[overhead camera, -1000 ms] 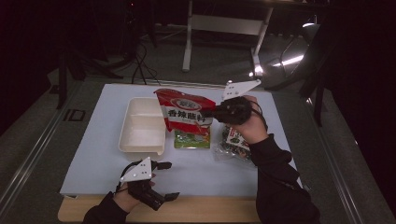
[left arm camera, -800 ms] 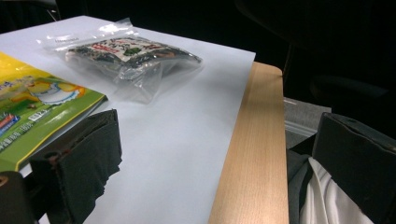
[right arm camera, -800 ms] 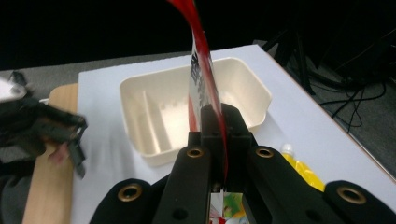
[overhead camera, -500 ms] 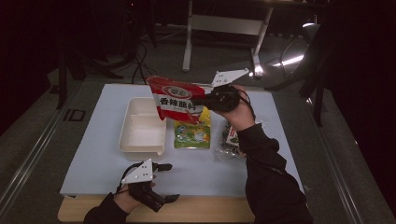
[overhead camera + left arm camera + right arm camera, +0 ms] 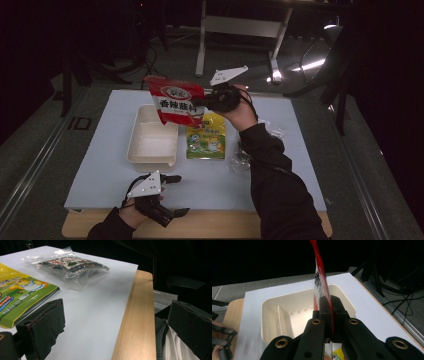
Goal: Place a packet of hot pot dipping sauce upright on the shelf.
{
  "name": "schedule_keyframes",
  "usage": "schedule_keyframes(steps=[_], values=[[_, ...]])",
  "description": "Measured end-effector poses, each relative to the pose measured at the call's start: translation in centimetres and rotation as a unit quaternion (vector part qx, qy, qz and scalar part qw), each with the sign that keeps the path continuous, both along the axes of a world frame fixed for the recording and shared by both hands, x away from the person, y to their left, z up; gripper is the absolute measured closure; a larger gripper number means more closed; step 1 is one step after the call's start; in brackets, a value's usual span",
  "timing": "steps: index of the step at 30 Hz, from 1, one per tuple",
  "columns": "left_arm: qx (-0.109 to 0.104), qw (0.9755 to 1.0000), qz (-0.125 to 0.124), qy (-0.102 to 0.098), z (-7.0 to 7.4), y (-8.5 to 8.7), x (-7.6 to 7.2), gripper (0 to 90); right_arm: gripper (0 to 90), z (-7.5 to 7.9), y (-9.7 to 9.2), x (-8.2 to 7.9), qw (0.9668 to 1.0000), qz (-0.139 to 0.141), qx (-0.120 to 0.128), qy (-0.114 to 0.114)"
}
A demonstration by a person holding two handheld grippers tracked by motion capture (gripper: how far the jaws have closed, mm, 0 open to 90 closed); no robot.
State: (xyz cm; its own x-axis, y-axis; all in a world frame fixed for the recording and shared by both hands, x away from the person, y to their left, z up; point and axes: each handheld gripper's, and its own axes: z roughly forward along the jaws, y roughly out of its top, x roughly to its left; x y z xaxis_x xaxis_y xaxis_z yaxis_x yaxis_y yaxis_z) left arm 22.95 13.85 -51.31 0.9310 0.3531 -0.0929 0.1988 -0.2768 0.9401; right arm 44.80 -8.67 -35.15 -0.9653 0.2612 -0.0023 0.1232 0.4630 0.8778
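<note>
High view first: we see our right gripper (image 5: pixel 204 102) raised off the surface (image 5: pixel 300 165), clamped on the edge of a red seasoning packet (image 5: pixel 177 101) that hangs just above the far end of the cream plastic tray (image 5: pixel 152 142). We judge the pickup done; lowering and letting go into the tray remain. Below that gripper lie a yellow-green snack packet (image 5: pixel 206 137) and a clear bag of dark contents (image 5: pixel 245 155), both apart from the tray. Our left gripper (image 5: pixel 172 195) rests near the surface's front edge.

Left gripper view: its jaws stand wide apart, empty, the snack packet (image 5: pixel 17 297) and clear bag (image 5: pixel 72 267) ahead.

Right gripper view: the packet (image 5: pixel 322 282) rises edge-on from the closed jaws, the tray (image 5: pixel 294 312) open beyond, nothing barring it.
</note>
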Motion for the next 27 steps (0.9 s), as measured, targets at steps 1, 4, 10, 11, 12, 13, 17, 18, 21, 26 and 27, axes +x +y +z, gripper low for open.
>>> schedule_keyframes(steps=[1,4,10,11,12,13,17,18,21,26,27], values=[[0.0,1.0,0.001,0.0,0.0,0.1,0.0,2.0,90.0,-0.1,0.3,0.2,1.0,0.001,0.0,0.0],[-0.002,1.0,0.003,-0.002,0.0,0.3,-0.1,2.0,90.0,-0.3,1.3,0.7,1.0,0.003,-0.003,0.001],[-0.006,1.0,0.005,0.001,-0.1,0.6,-0.1,2.0,90.0,-1.0,3.1,1.8,1.0,0.009,0.003,0.003],[-0.006,1.0,0.006,0.001,-0.2,0.6,-0.2,2.0,90.0,-1.1,3.4,1.9,1.0,0.009,0.003,0.001],[-0.006,1.0,0.006,0.001,-0.2,0.7,-0.2,2.0,90.0,-1.2,3.7,2.1,0.9999,0.01,0.002,0.001],[-0.007,1.0,0.006,0.002,-0.2,0.7,-0.2,2.0,90.0,-1.3,3.9,2.2,1.0,0.01,0.002,0.0],[-0.008,0.9999,0.009,0.001,-0.1,0.8,-0.2,2.0,90.0,-1.7,4.9,2.8,1.0,0.006,-0.001,-0.001],[-0.009,0.9999,0.01,0.001,-0.1,0.9,-0.3,2.0,90.0,-1.8,5.1,3.0,1.0,0.005,-0.002,-0.001],[-0.01,0.9999,0.01,0.0,-0.1,0.9,-0.3,2.0,90.0,-2.1,5.6,3.5,1.0,0.001,0.0,-0.002],[-0.012,0.9999,0.011,0.003,-0.1,1.0,-0.4,2.0,90.0,-2.9,6.3,4.4,1.0,0.003,0.006,-0.001],[-0.013,0.9999,0.011,0.003,-0.1,1.1,-0.4,2.0,90.0,-3.1,6.5,4.5,1.0,0.002,0.008,-0.002]])
